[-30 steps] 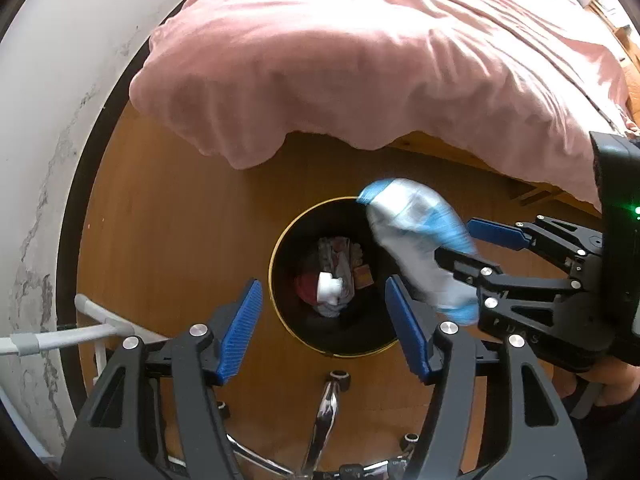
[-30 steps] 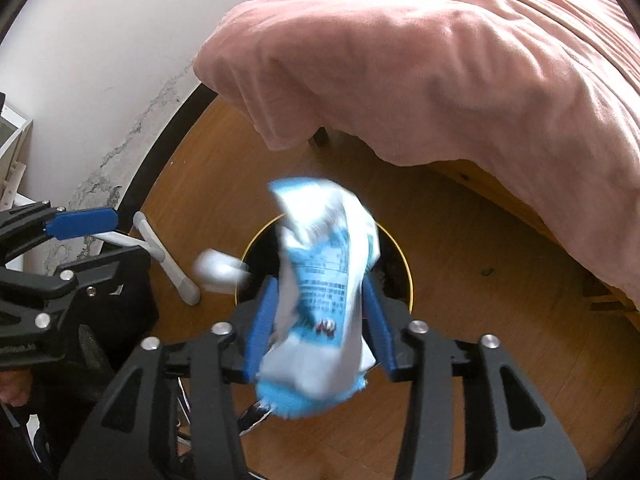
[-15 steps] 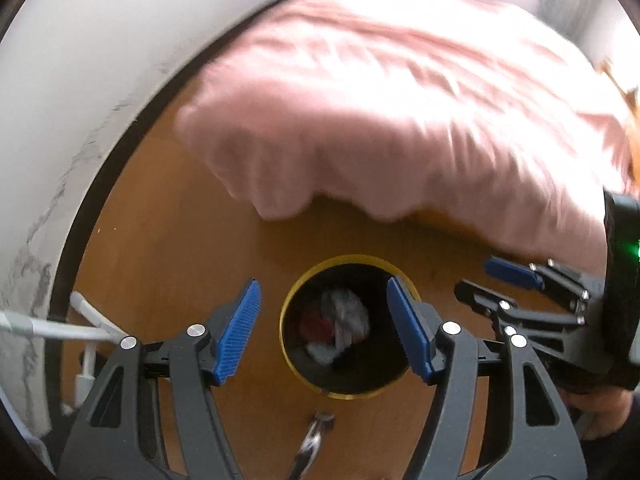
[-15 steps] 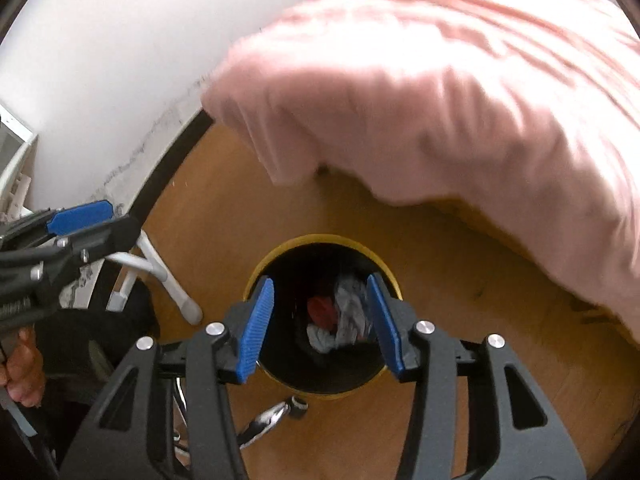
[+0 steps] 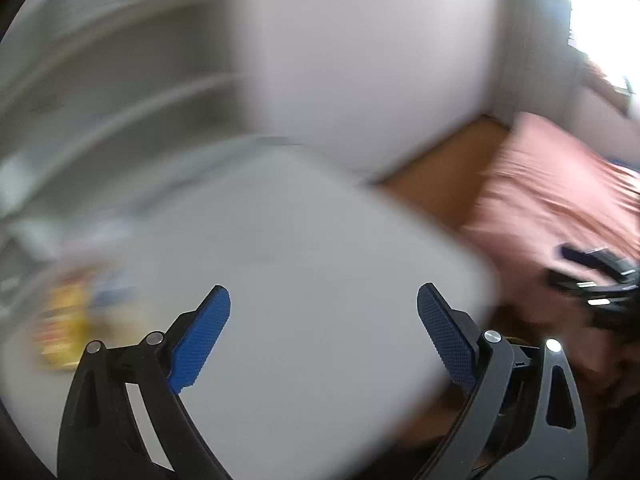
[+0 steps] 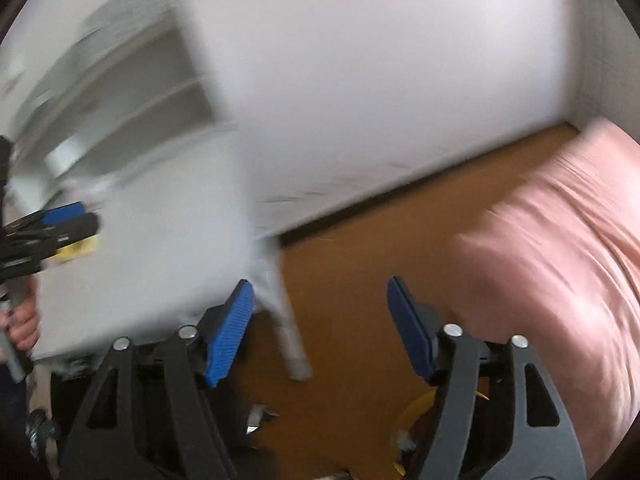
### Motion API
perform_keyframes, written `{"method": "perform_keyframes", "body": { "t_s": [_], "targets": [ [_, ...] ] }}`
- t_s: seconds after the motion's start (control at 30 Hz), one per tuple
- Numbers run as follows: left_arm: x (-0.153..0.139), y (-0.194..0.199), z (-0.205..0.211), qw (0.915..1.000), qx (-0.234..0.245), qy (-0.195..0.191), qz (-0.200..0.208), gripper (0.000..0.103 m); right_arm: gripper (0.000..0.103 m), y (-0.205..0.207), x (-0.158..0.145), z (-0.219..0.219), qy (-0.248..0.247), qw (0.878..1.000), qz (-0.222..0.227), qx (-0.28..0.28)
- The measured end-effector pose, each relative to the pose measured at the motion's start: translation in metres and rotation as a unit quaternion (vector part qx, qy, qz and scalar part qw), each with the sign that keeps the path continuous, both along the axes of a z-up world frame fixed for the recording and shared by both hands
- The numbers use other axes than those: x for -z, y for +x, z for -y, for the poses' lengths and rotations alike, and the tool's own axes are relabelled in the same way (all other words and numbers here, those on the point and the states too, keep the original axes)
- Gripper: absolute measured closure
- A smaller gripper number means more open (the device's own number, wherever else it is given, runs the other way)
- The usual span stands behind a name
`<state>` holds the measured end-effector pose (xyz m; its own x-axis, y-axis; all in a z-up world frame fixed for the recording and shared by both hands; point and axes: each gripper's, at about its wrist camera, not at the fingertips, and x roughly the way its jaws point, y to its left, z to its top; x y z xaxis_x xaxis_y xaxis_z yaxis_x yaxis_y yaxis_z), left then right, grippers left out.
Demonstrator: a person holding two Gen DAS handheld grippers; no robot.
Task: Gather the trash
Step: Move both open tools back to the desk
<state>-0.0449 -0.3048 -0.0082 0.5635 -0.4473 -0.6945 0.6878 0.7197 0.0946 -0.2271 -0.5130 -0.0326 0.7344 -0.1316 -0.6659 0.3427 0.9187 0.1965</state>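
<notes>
Both views are blurred. The left gripper (image 5: 323, 334), opening and empty, hangs over a white table (image 5: 320, 240) with a yellow packet (image 5: 66, 320). Only the right view shows the bin's yellow rim (image 6: 416, 404) below the opening, empty right gripper (image 6: 320, 328).

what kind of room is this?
Most likely a bedroom with a desk corner: a bed under a pink cover, a white table with blurred white shelving behind it, and a wooden floor.
</notes>
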Motion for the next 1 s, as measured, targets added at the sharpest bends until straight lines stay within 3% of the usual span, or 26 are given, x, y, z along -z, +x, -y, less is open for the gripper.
{"method": "perform_keyframes", "body": {
  "t_s": [0.07,0.13,0.2,0.3,0.4,0.5,0.63,0.7,0.73,0.8,0.83,0.9,1.0],
  "targets": [
    [-0.001,0.038,-0.066,0.9973,-0.067,0.016,0.026,0.010,0.030,0.043,-0.011,-0.036,-0.004,0.999,0.005,-0.047],
    [0.005,0.070,-0.124,0.9922,-0.122,0.020,0.014,0.010,0.029,0.094,-0.022,-0.079,-0.004,0.995,0.006,-0.098],
    [0.011,0.091,-0.172,0.9879,-0.155,0.007,-0.007,0.010,0.020,0.137,-0.030,-0.114,0.004,0.990,0.007,-0.141],
    [0.026,0.109,-0.229,0.9820,-0.187,-0.009,-0.023,0.010,0.020,0.202,-0.037,-0.161,0.024,0.983,0.005,-0.184],
    [0.040,0.120,-0.258,0.9786,-0.200,-0.023,-0.042,0.010,0.020,0.263,-0.036,-0.189,0.063,0.978,-0.005,-0.200],
    [0.047,0.131,-0.267,0.9783,-0.195,-0.038,-0.060,0.010,0.020,0.316,-0.029,-0.196,0.115,0.976,-0.024,-0.181],
    [0.045,0.139,-0.254,0.9858,-0.151,-0.042,-0.058,0.010,0.020,0.363,-0.008,-0.185,0.183,0.972,-0.056,-0.136],
    [0.044,0.142,-0.241,0.9891,-0.134,-0.038,-0.047,0.010,0.020,0.379,0.005,-0.177,0.231,0.963,-0.073,-0.121],
    [0.045,0.145,-0.234,0.9903,-0.126,-0.036,-0.046,0.010,0.021,0.384,0.008,-0.176,0.246,0.959,-0.075,-0.121],
    [0.046,0.152,-0.215,0.9930,-0.106,-0.023,-0.047,0.010,0.045,0.391,0.014,-0.175,0.260,0.954,-0.084,-0.121],
    [0.049,0.157,-0.206,0.9938,-0.100,-0.015,-0.046,0.010,0.047,0.392,0.016,-0.174,0.268,0.952,-0.083,-0.120],
    [0.052,0.165,-0.196,0.9942,-0.099,-0.002,-0.044,0.010,0.065,0.390,0.014,-0.172,0.277,0.950,-0.075,-0.125],
    [0.058,0.175,-0.187,0.9936,-0.100,0.004,-0.053,0.010,0.080,0.382,-0.004,-0.175,0.272,0.950,-0.047,-0.143]
  ]
}}
